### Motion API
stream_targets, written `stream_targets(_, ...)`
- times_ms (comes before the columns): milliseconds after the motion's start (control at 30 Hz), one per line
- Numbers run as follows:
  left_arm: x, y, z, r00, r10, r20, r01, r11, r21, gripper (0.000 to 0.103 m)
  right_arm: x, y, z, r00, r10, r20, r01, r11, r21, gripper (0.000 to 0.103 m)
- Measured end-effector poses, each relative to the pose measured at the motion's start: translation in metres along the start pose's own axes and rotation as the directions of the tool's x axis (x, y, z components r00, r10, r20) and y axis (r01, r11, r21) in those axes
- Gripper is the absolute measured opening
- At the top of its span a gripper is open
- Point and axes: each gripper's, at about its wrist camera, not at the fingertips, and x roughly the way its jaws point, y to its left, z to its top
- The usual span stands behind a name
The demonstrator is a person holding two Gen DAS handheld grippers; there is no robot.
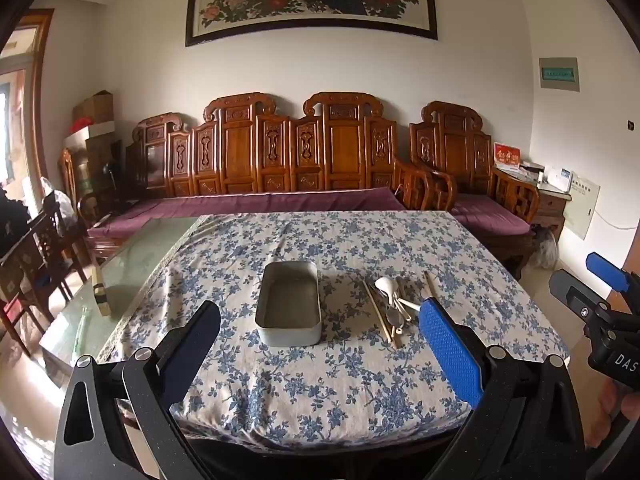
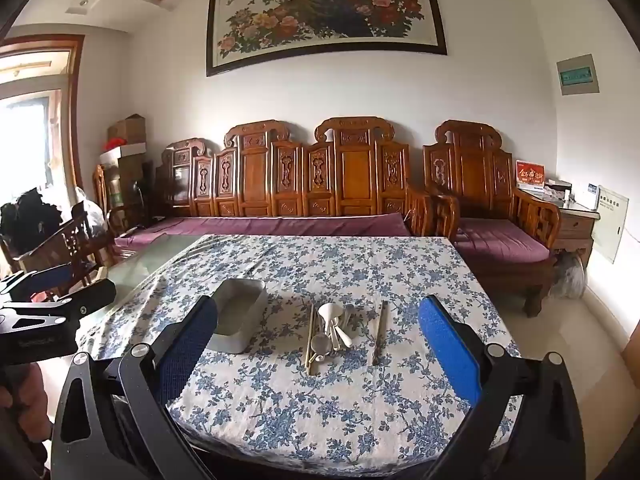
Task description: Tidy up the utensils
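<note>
A grey rectangular metal tin [image 1: 289, 306] stands empty on the blue-flowered tablecloth [image 1: 312, 392]; it also shows in the right wrist view [image 2: 239, 322]. To its right lies a pile of utensils [image 1: 394, 304]: white and metal spoons [image 2: 332, 330] beside a pair of wooden chopsticks [image 2: 310, 338]. Another pair of chopsticks [image 2: 380, 332] lies apart, further right. My left gripper [image 1: 320, 340] is open and empty, above the table's near edge before the tin. My right gripper [image 2: 320, 340] is open and empty, before the utensils.
A carved wooden sofa [image 2: 304, 184] with purple cushions stands behind the table. The table's left part is bare glass [image 1: 132, 264] with a brush [image 1: 100, 292] on it. Wooden chairs [image 1: 36, 256] stand at the left. The right gripper shows at the left view's right edge [image 1: 600, 300].
</note>
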Motion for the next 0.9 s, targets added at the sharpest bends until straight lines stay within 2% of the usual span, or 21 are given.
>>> stream_targets(900, -0.0034, -0.0064, 0.0004, 1.0, -0.006, 0.007, 0.006, 1.0, 0.004, 0.097, -0.0003, 0.0013, -0.0008, 1.0, 0.003, -0.002, -0.003, 1.0, -0.004, 0.1)
